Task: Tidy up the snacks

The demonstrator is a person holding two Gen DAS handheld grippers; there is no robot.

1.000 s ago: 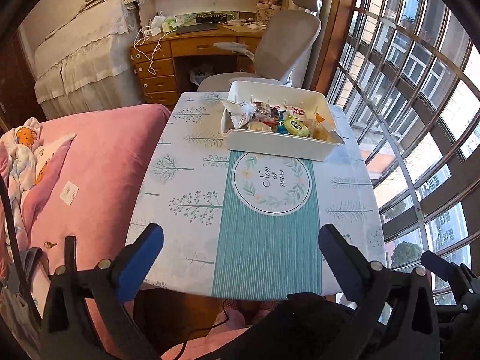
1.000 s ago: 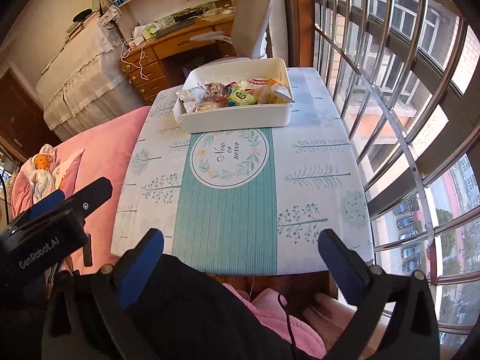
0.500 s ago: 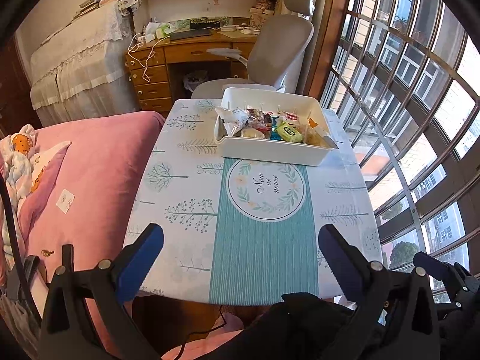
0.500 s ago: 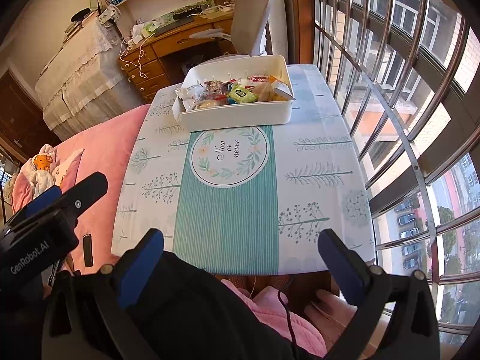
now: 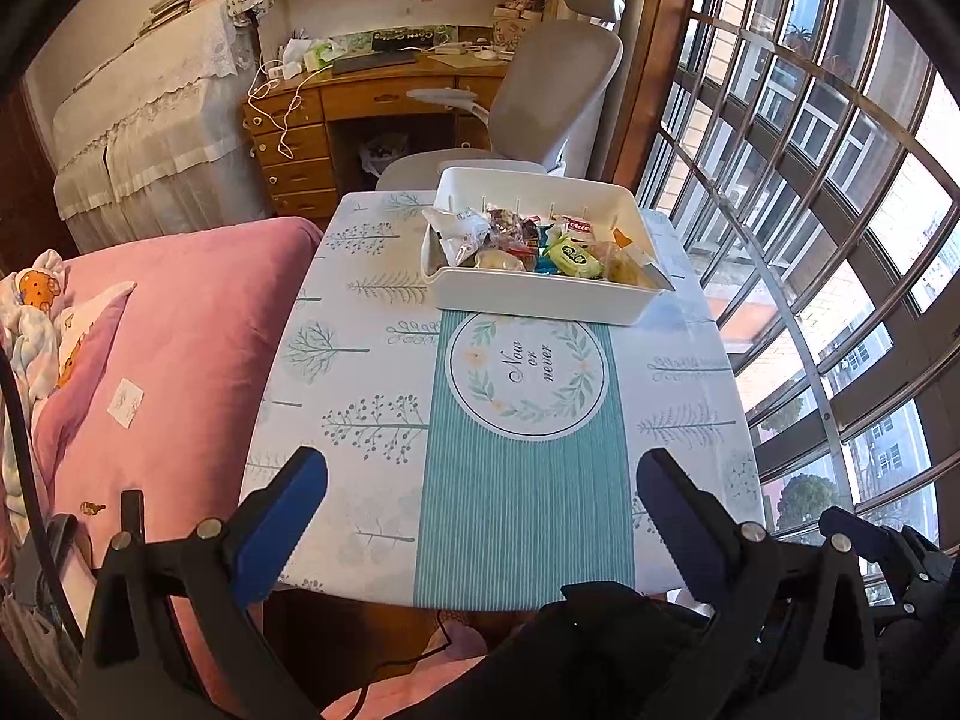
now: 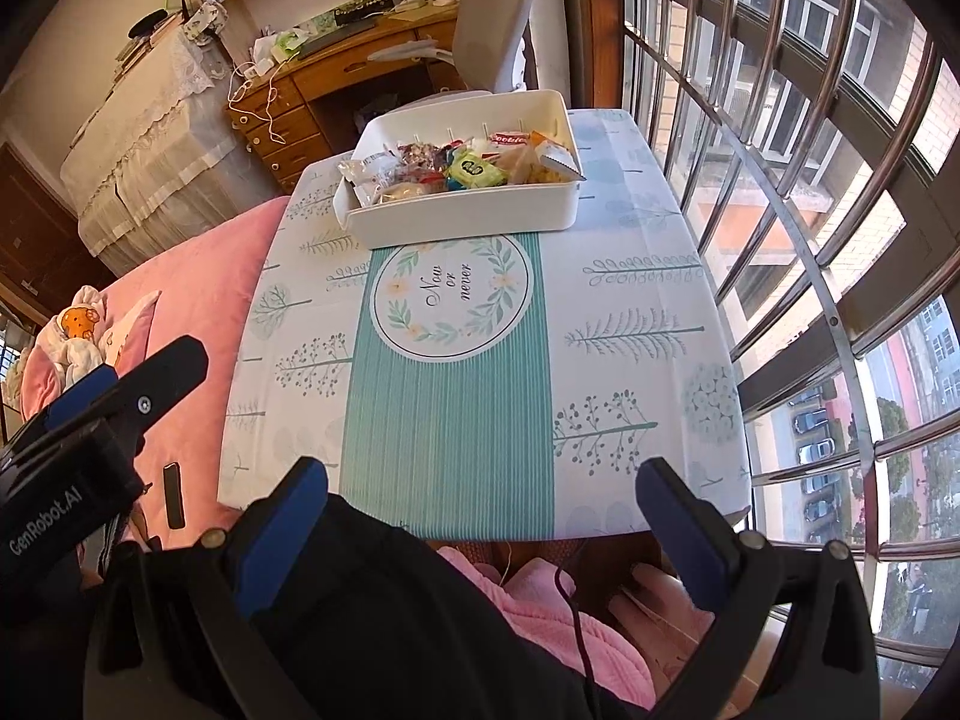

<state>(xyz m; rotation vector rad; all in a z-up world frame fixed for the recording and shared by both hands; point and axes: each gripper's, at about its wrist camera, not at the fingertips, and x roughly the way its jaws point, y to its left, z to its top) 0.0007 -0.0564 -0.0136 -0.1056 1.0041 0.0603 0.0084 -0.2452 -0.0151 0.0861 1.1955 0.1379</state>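
Resting at the table's point(image 5: 336, 396) far end, a white bin point(image 5: 540, 300) is loaded with wrapped snacks point(image 5: 573, 257), seemingly collected for sorting. Left gripper point(image 5: 480, 516) and right gripper point(image 6: 480, 516) are held wide apart, empty, well short of the bin.

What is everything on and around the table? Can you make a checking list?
Surface: table under a tree-print cloth, mostly bare.
Job's things: white bin at the far end, holding wrapped snacks.
Clutter: nothing seen on the table.
Grippers: left gripper and right gripper both open, holding nothing, at the near edge.
Cables: thin black cable across the pink lap; white cord on the desk.
Surroundings: pink bed, desk, grey chair, barred window.
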